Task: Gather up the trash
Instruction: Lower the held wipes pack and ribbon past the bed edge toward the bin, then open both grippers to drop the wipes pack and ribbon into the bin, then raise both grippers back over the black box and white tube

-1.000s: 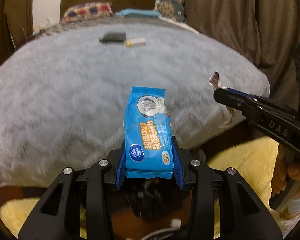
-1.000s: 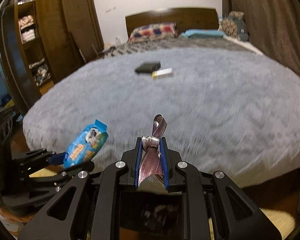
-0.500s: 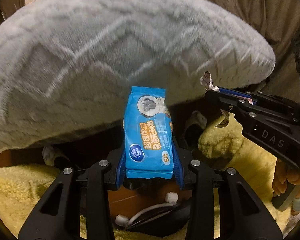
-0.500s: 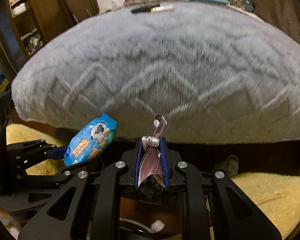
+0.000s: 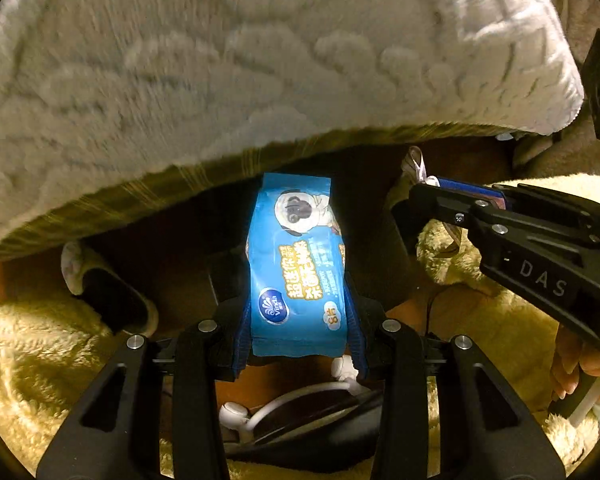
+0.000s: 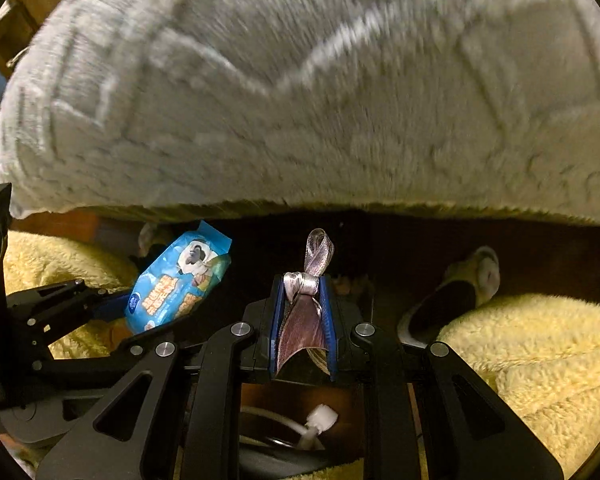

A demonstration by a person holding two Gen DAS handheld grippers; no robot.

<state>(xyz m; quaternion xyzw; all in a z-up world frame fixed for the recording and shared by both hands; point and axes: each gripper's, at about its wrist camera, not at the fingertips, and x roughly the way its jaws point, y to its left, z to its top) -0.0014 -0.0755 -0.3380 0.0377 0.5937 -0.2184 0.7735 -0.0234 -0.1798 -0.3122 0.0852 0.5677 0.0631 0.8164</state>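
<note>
The left gripper (image 5: pixel 300 320) is clamped on the lower half of a blue wipes pack (image 5: pixel 298 264), a light, soft, slick film pouch, likely to slide unless pinched across its flat middle. The right gripper (image 6: pixel 302 320) pinches a limp pink ribbon (image 6: pixel 304 308) below its knot. Beyond, a slipper (image 6: pixel 456 292) and the grey blanket (image 6: pixel 300 100).

Dim, warm indoor lighting in both views. Heavy motion blur across the grey blanket (image 5: pixel 260 60) above the left gripper (image 5: pixel 298 316); sharp focus on the blue packet (image 5: pixel 296 264) between its fingers. Deep shadow under the bed edge ahead of the right gripper (image 6: pixel 302 320). Strong fisheye curvature and black vignetting at corners.
</note>
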